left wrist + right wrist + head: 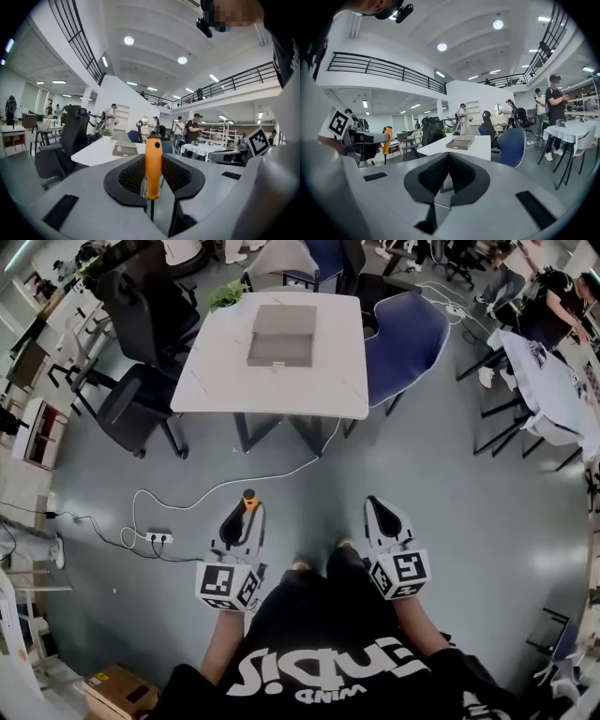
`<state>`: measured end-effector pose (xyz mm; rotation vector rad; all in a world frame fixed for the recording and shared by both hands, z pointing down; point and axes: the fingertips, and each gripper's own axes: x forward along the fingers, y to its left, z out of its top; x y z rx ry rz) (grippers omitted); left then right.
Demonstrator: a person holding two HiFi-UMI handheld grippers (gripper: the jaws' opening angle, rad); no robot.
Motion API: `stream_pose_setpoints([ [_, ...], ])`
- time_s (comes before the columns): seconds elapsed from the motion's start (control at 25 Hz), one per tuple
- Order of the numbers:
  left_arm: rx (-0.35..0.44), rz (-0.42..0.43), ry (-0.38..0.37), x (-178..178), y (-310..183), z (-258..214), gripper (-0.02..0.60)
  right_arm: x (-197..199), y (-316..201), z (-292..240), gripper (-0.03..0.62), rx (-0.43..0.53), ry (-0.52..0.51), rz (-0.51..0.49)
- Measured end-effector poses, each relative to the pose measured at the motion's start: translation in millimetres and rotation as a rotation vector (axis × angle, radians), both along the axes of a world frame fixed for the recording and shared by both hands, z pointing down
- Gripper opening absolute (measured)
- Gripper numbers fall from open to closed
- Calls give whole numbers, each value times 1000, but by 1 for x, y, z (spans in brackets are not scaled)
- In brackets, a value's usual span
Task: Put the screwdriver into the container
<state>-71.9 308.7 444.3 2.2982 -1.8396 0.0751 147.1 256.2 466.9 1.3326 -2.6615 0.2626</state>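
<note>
A screwdriver (249,500) with an orange handle stands upright between the jaws of my left gripper (246,512), which is shut on it. In the left gripper view, the handle of the screwdriver (153,168) sticks up above the black pads and its dark shaft runs down between them. My right gripper (380,512) hangs beside it at the same height, jaws shut with nothing in them; its black pads (436,176) meet at the tip. The container, an open grey box (281,336), sits on the white table (216,371) well ahead of both grippers. The box (459,143) also shows in the right gripper view.
Black office chairs (136,409) stand left of the table and a blue chair (408,334) stands to its right. A power strip with a white cable (159,538) lies on the grey floor at my left. Another white table (553,390) stands at the far right, with people beyond.
</note>
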Motion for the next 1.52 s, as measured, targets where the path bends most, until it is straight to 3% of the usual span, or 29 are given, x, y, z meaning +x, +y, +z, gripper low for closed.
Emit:
stream_pose_setpoints([
  [0.44, 7, -26, 25, -24, -46, 7, 118, -18, -45, 15, 12, -23, -4, -8],
  [1.04, 20, -83, 11, -64, -192, -8, 118, -72, -210, 3, 12, -20, -30, -90],
  [1.52, 48, -135, 36, -69, -309, -31, 118, -72, -333, -18, 12, -7, -39, -132],
])
